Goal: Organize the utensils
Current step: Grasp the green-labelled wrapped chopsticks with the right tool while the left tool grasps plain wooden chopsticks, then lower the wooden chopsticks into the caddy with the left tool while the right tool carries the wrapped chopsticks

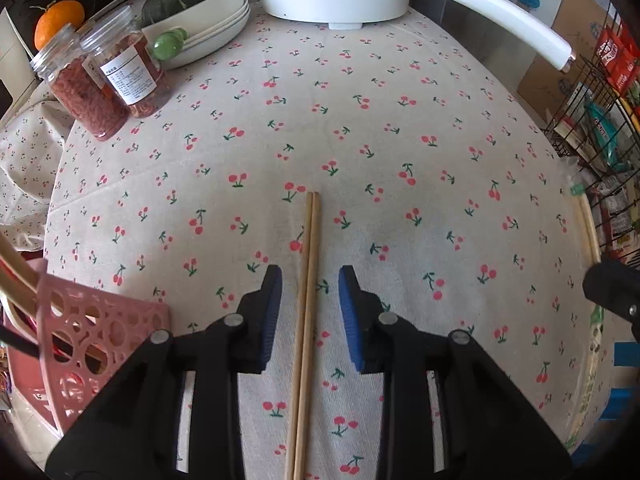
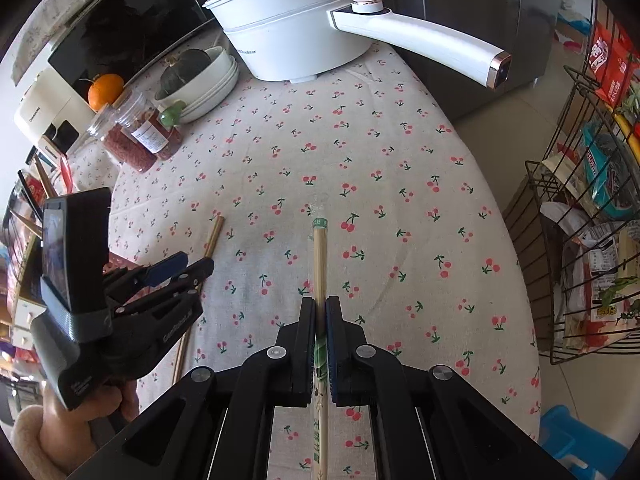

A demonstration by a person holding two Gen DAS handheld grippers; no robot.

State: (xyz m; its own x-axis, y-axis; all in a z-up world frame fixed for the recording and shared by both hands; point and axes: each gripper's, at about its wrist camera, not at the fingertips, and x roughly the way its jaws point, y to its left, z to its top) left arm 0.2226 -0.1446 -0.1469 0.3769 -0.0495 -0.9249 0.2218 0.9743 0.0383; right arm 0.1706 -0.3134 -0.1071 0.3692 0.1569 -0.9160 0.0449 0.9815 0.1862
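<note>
A pair of bare wooden chopsticks point(image 1: 308, 280) lies on the cherry-print tablecloth point(image 1: 400, 200), pointing away from me. My left gripper point(image 1: 310, 272) straddles the pair, and its blue pads point(image 1: 352, 312) stand clear of the wood on both sides, so it is open. In the right wrist view the same pair point(image 2: 214, 236) runs under my left gripper point(image 2: 188, 268). My right gripper point(image 2: 320, 302) is shut on a pair of wrapped chopsticks point(image 2: 320, 256) in a clear, green-printed sleeve, held above the cloth. A pink perforated basket point(image 1: 80, 332) with several utensils stands at the near left.
A white electric pot point(image 2: 288, 28) with a long handle point(image 2: 424, 40) stands at the back. Two jars point(image 1: 104, 80), stacked bowls point(image 1: 208, 28) holding a green squash, and an orange point(image 1: 58, 24) fill the back left. A wire rack point(image 2: 580, 240) of packets stands right of the table edge.
</note>
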